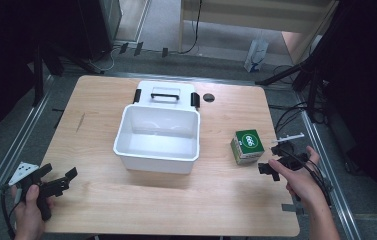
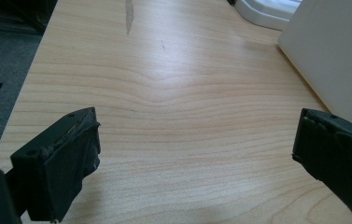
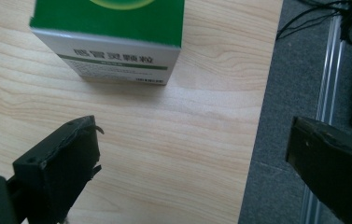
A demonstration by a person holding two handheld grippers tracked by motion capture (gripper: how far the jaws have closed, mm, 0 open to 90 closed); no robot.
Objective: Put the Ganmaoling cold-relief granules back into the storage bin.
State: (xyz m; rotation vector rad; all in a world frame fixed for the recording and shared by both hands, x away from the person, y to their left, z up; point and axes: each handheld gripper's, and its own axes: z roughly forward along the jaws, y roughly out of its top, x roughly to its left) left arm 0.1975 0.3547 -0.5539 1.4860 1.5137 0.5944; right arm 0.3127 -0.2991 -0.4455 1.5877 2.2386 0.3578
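High view gives you the whole layout: a pale wooden desk [image 1: 176, 200] with rounded corners, a white plastic tub [image 1: 157, 137] standing open at its middle, and the tub's lid [image 1: 166, 93] lying flat just behind it, with a handle and black clips on its sides. Your left hand [image 1: 28, 210] grips the left claw [image 1: 61, 178] near the desk's front left corner, the grey three-cornered plate on top tilted outward. Your right hand [image 1: 296, 177] holds the right claw [image 1: 271, 160] near the right edge, pointing inward, with cables trailing from it.

A small green and white carton [image 1: 247, 146] stands just ahead of the right claw, apart from it and between that claw and the tub.

Left gripper view shows what the high view cannot: fine wood grain with a soft sheen, a short grey scuff [image 2: 129, 16] far ahead of the left claw [image 2: 194, 149], and the tub's smooth matte wall [image 2: 332, 51] ahead and to that claw's right. The jaws stand spread wide, with bare desk between their black, rough-edged pads.

Right gripper view brings the carton [image 3: 113, 42] close: a glossy green top, a white side with a green stripe and printed characters, sitting ahead of the right claw [image 3: 192, 149] and toward its left jaw. This claw is spread wide too, nothing pinched; its right jaw hangs past the desk edge over grey floor [image 3: 276, 116] and a metal rail [image 3: 325, 107].
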